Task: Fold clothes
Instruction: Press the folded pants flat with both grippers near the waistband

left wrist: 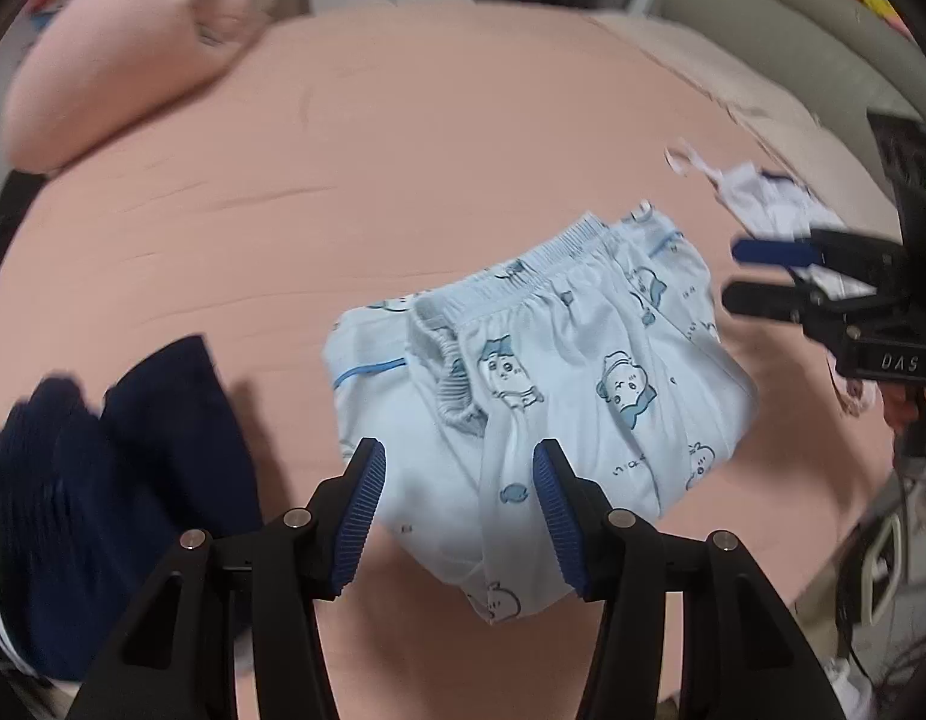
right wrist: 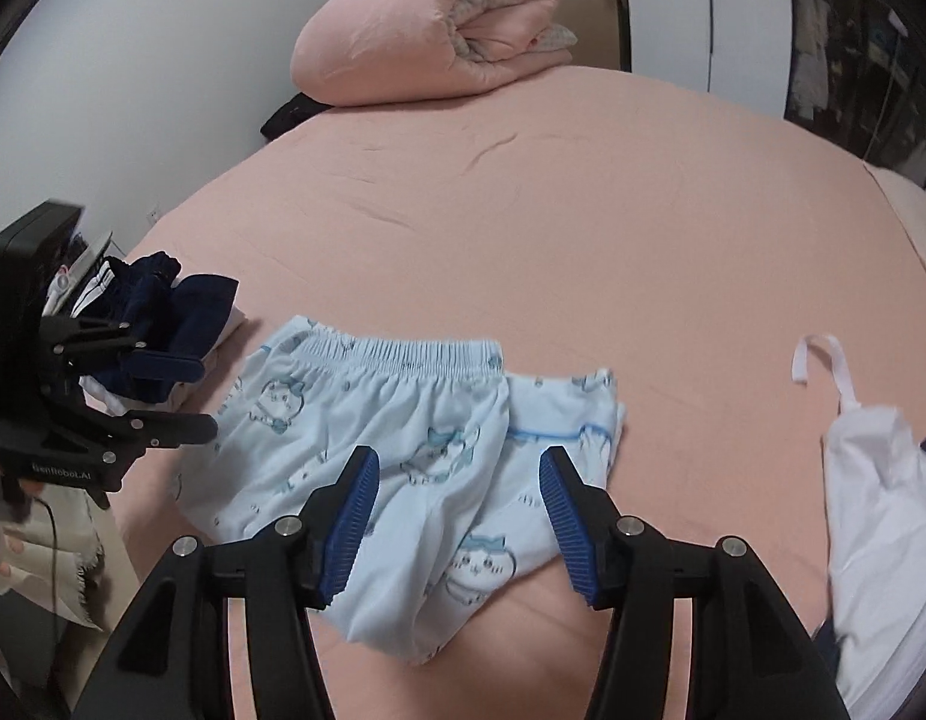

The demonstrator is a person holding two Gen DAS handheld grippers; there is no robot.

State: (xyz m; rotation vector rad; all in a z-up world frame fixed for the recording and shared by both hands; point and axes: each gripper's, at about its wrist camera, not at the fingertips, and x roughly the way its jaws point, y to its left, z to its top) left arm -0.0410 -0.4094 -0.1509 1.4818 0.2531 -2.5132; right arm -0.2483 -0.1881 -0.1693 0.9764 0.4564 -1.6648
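Both the left gripper (left wrist: 459, 459) and right gripper (right wrist: 459, 462) hover spread apart, released and empty, above the folded light-blue pyjama trousers (right wrist: 402, 438).

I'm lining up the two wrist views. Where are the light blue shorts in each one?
Left wrist: the shorts lie centre, slightly right, partly between the left hand-held gripper's open fingers.
Right wrist: the shorts lie lower centre, beyond the right hand-held gripper.
Shared landmark: the navy pile, left of the shorts in both.
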